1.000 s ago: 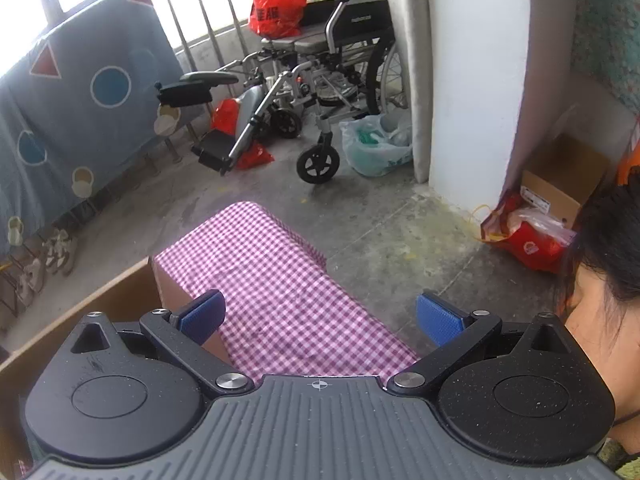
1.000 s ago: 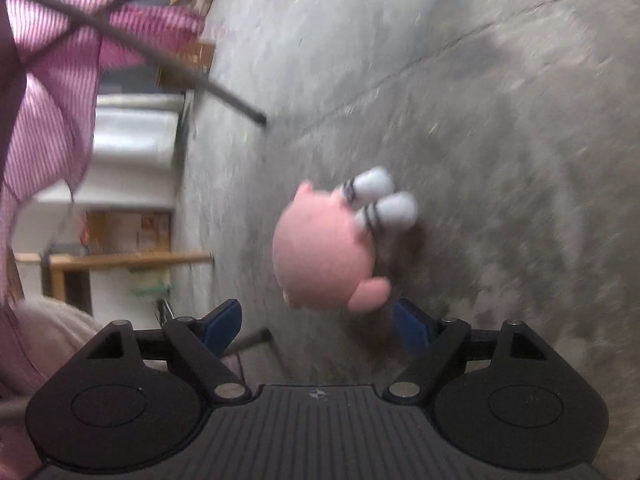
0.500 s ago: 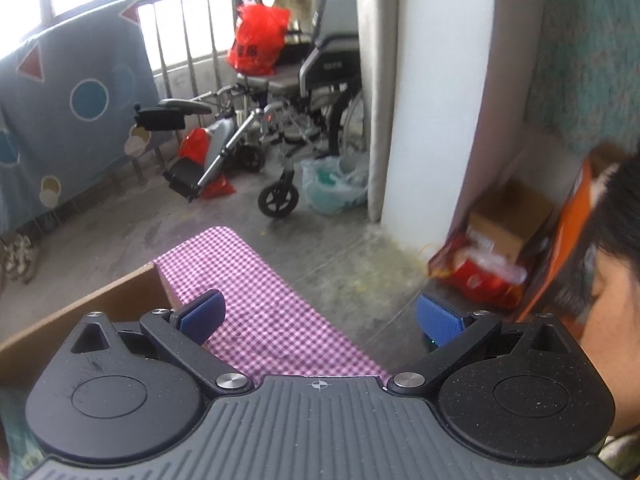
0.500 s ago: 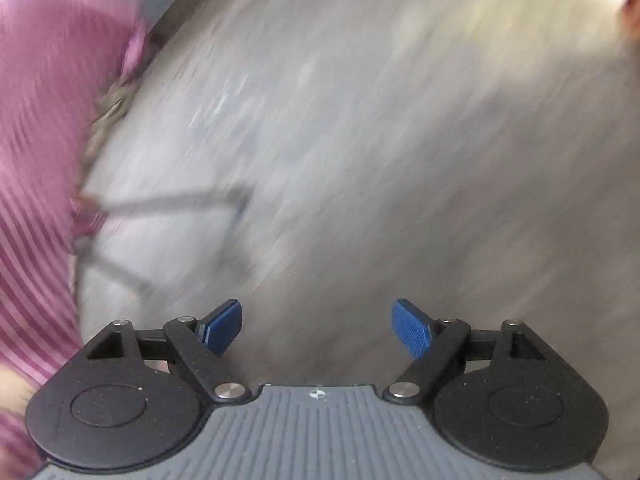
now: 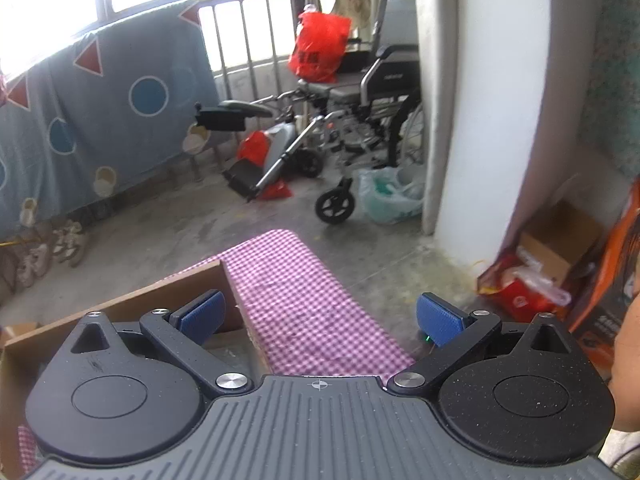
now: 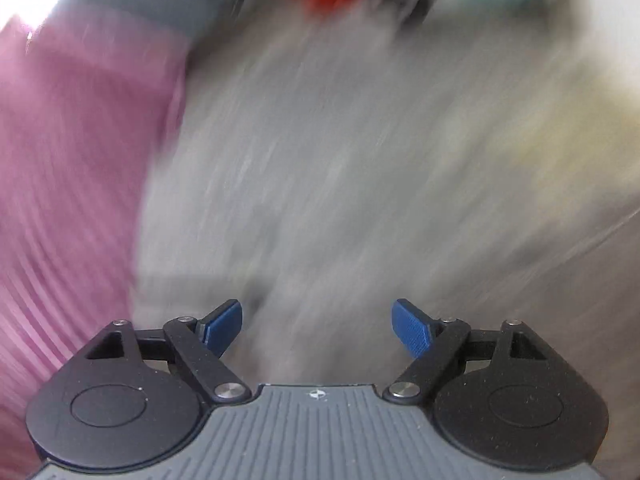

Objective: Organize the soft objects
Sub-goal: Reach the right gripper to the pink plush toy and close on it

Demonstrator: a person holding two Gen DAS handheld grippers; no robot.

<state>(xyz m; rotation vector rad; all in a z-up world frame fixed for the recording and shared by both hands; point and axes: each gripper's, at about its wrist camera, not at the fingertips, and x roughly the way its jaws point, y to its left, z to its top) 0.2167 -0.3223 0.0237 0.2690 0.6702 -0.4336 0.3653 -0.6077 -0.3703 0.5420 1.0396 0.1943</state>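
My left gripper (image 5: 320,316) is open with nothing between its blue pads (image 5: 439,318). It hangs over a table draped in pink checked cloth (image 5: 304,300) and the brown edge of a cardboard box (image 5: 132,296) at the left. My right gripper (image 6: 318,326) is open and empty too. Its view is heavily smeared: grey concrete floor (image 6: 360,160) ahead and the pink cloth (image 6: 72,160) along the left side. No soft toy shows in either view now.
A wheelchair (image 5: 360,112) carrying a red bag (image 5: 320,50) stands by the railing. A white pillar (image 5: 484,112), a green plastic bag (image 5: 388,196), cardboard boxes (image 5: 556,240), a red bag (image 5: 516,292) and shoes (image 5: 68,240) line the floor. Part of a person (image 5: 628,340) is at the right edge.
The right gripper swung up and away from the pink plush toy on the floor, which has left its view. The left gripper rose slightly and tipped up, showing more of the room.
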